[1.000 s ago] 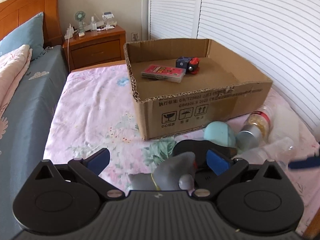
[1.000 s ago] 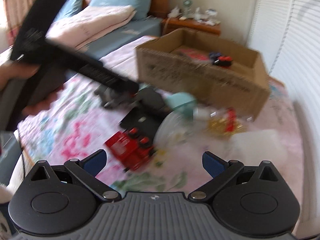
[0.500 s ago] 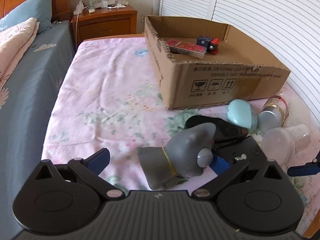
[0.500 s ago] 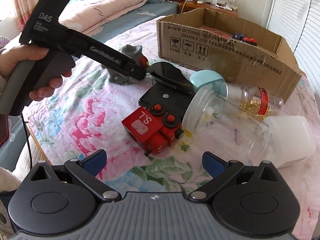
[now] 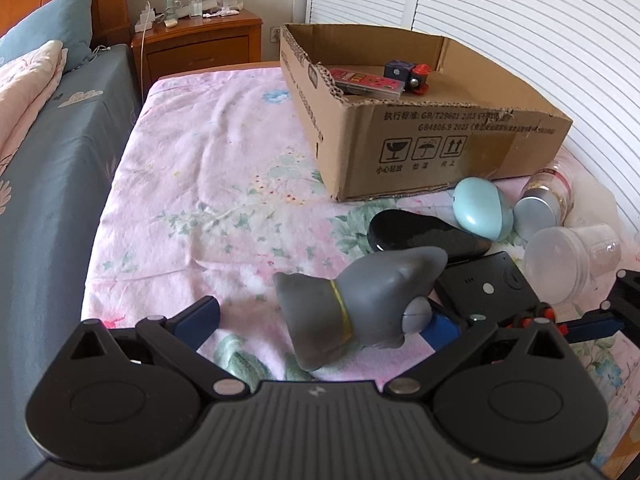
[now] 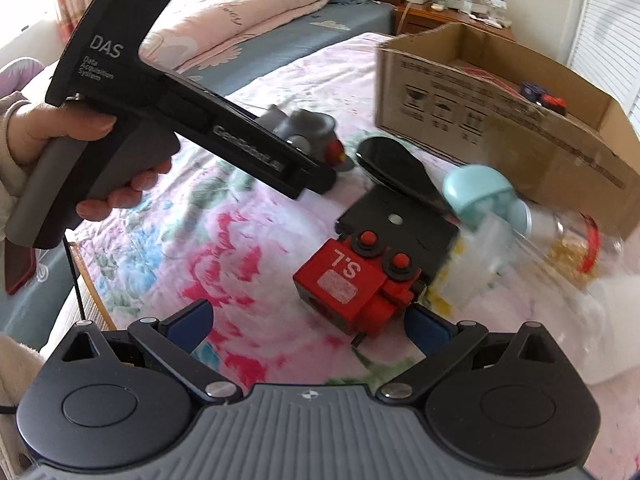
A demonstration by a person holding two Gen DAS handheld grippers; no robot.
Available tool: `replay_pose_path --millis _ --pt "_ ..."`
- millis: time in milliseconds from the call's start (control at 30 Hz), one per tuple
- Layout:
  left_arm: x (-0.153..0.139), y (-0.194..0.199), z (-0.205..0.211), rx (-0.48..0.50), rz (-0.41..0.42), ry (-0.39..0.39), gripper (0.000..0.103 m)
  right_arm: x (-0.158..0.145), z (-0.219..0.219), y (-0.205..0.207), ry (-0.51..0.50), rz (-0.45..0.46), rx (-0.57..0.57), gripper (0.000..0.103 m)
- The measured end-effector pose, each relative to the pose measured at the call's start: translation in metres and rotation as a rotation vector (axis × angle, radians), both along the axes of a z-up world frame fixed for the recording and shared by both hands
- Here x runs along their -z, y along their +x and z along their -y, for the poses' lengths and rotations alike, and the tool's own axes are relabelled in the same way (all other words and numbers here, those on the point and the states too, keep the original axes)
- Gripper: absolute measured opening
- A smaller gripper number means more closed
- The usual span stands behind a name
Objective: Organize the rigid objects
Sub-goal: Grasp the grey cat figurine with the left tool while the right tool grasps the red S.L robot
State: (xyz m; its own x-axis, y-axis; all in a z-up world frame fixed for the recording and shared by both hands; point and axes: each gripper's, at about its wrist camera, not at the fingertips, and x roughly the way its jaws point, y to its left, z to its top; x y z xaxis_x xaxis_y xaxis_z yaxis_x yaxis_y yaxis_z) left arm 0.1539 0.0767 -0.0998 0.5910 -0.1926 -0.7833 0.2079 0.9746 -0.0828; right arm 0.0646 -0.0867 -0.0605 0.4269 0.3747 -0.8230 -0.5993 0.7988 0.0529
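Note:
A grey rubber cat toy (image 5: pixel 360 304) lies on the floral bedspread between the fingers of my open left gripper (image 5: pixel 320 320); it also shows in the right wrist view (image 6: pixel 300 128). My open right gripper (image 6: pixel 308 324) straddles a red toy block (image 6: pixel 352 284) marked "S.L". An open cardboard box (image 5: pixel 440 136) stands beyond, holding a pink flat case (image 5: pixel 368 80) and a small blue and red toy (image 5: pixel 408 74). Near the box lie a black oval case (image 5: pixel 420 232), a black flat device (image 5: pixel 488 292), a teal egg-shaped object (image 5: pixel 480 208), a silver-capped jar (image 5: pixel 540 208) and a clear plastic container (image 5: pixel 568 256).
A wooden nightstand (image 5: pixel 196 44) with a small fan stands behind the bed. A second bed with blue sheet and pillows (image 5: pixel 40 128) runs along the left. White louvred doors (image 5: pixel 500 16) stand to the right. The bed's edge is close on the right.
My left gripper has moved forward so the grey cat toy lies between its fingers. My right gripper has moved down and closer to the red block, which now sits between its fingers.

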Motion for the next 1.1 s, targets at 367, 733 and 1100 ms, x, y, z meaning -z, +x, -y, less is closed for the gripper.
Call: replay_pose_path --millis 367,733,1100 --pt "-0.003 0.004 0.003 -0.015 -0.01 -0.114 0.099 0.002 -0.006 0.0 -0.018 0.023 -0.039 0.103" --pt "-0.008 -0.004 0.002 0.009 0.018 -0.062 0.076 0.0 -0.01 0.007 -0.011 0.029 -0.04 0.101" --pt "-0.008 -0.009 -0.003 0.021 0.025 -0.037 0.077 -0.002 -0.031 0.012 -0.044 0.061 -0.069 0.081"
